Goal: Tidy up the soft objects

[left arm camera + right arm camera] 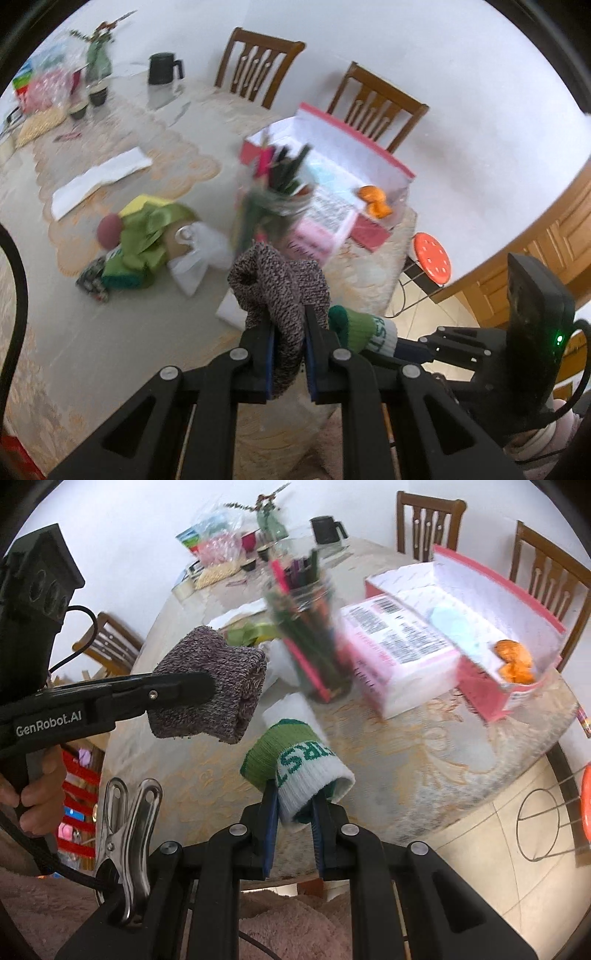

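Both socks are up off the table [461, 738]: left gripper [288, 350] clamps the speckled sock [277, 288] mid-frame, right gripper [295, 812] pinches the green-and-white sock [299, 768], and pairing them comes next.

Both grippers are black plastic linkages with round silver pivot screws and blue pads [270, 814]. The left gripper [207, 690] bears white "GenRobot.AI" lettering and a black cable [79, 611]; a steel spring clip [127, 834] sits beside the right gripper [293, 818].
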